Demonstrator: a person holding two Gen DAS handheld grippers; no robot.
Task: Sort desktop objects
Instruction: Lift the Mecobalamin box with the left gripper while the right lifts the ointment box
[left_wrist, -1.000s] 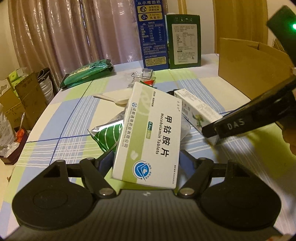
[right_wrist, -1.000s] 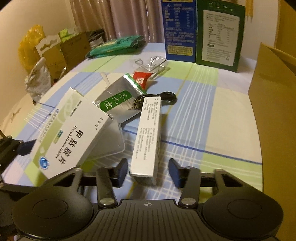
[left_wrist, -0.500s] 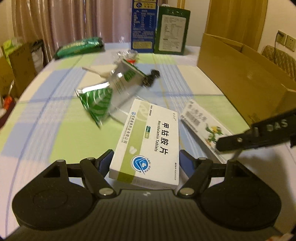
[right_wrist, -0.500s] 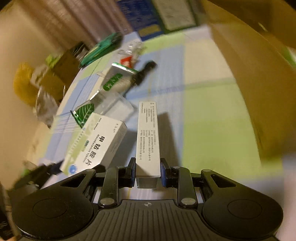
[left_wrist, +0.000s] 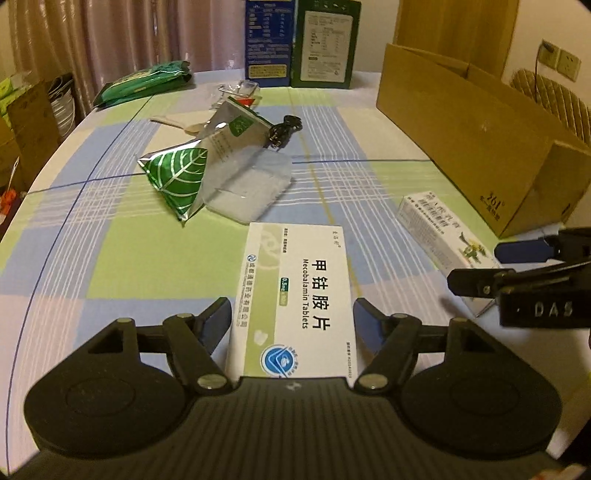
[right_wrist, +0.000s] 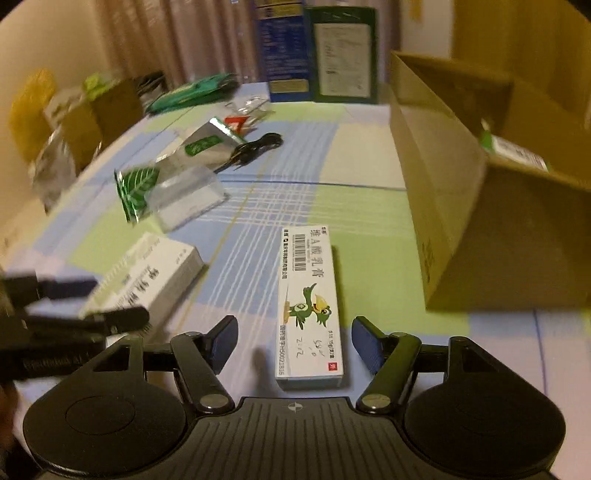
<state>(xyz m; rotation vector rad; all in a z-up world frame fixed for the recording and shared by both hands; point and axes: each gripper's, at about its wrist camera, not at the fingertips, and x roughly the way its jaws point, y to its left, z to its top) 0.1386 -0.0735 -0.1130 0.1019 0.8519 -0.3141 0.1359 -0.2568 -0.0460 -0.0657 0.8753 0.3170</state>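
On the left, the left claw (left_wrist: 291, 317) is seen released, its blue-padded fingers standing clear on either side of the flat white-and-green cardboard tablet box (left_wrist: 295, 291), which lies flat on the checked green-and-blue tabletop (left_wrist: 92, 254). Just beyond it a green leaf-printed foil pouch (left_wrist: 177, 177) leans against a clear plastic tray (left_wrist: 247, 188), with a black coiled cable (left_wrist: 284, 127) farther back.

To the right, the right claw (right_wrist: 293, 341) is likewise spread wide and empty around the near end of the narrow white ointment carton with a cartoon bird (right_wrist: 308, 302), also lying flat. At the far right an open brown cardboard box (right_wrist: 461, 206) stands on the tabletop, probably the sorting destination.

A slip is judged the main risk: both cartons are smooth and light, so a closure on one corner could be expected to skew or squirt them out. The two claws are near each other, and a collision could be caused by simultaneous lifts. The tablet box might also be crushed by a hard squeeze.
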